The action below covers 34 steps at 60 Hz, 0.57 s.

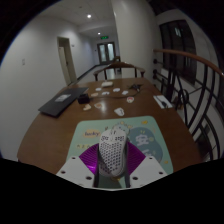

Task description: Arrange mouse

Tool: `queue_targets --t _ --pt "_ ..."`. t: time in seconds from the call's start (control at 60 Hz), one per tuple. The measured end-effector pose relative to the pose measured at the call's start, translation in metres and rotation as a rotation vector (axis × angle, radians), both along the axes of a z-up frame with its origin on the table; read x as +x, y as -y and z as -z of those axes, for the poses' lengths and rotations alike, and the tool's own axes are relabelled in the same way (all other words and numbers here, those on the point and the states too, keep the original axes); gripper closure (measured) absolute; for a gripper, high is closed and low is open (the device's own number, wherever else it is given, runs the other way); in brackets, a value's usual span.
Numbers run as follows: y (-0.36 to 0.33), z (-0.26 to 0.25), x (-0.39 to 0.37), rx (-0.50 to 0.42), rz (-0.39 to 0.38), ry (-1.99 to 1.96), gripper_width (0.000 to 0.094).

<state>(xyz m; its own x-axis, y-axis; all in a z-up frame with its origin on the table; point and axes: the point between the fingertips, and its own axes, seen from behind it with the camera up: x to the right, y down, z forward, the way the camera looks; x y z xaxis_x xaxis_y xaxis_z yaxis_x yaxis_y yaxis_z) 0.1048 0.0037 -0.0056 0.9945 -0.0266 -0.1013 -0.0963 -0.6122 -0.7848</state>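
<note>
A white perforated mouse [113, 150] stands upright between my gripper's [112, 168] two fingers. Both purple pads [88, 158] press against its sides, so the gripper is shut on it. The mouse is held above a pale green mouse mat [148, 135] with cartoon prints, which lies on the round wooden table [60, 125] just ahead of the fingers. The lower end of the mouse is hidden between the fingers.
A dark laptop [62, 101] lies on the table at the far left. Small white and dark items [120, 93] are scattered across the far half. Chairs [118, 70] stand behind the table, a railing [195, 75] runs at the right, and a corridor with doors lies beyond.
</note>
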Motion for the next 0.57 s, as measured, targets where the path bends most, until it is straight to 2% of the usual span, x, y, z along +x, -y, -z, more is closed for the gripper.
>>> queue_targets --t 0.033,0.083,0.1,0.217,0.25,0.267,0.283,0.333,0.467,0.567 --pt "0.001 0.009 0.001 -0.018 -0.001 -0.011 0.0587" --pt "-0.003 0.009 0.001 0.002 -0.017 0.001 0.0572" --pt "-0.002 0.007 0.001 0.001 -0.021 0.003 0.0501" --pt "0.007 0.006 0.000 -0.039 -0.068 0.026 0.0391" --pt "0.014 0.004 0.002 -0.047 -0.067 0.028 0.0294" --pt "0.017 0.002 0.004 -0.046 -0.068 0.030 0.0279" --pt "0.021 -0.001 0.006 -0.041 -0.070 0.034 0.0191" --pt "0.036 -0.012 0.010 -0.015 -0.079 0.048 0.0062" --pt "0.094 -0.028 0.022 0.009 -0.072 -0.061 0.0086" --pt "0.133 -0.027 0.042 0.011 -0.014 -0.184 0.0082"
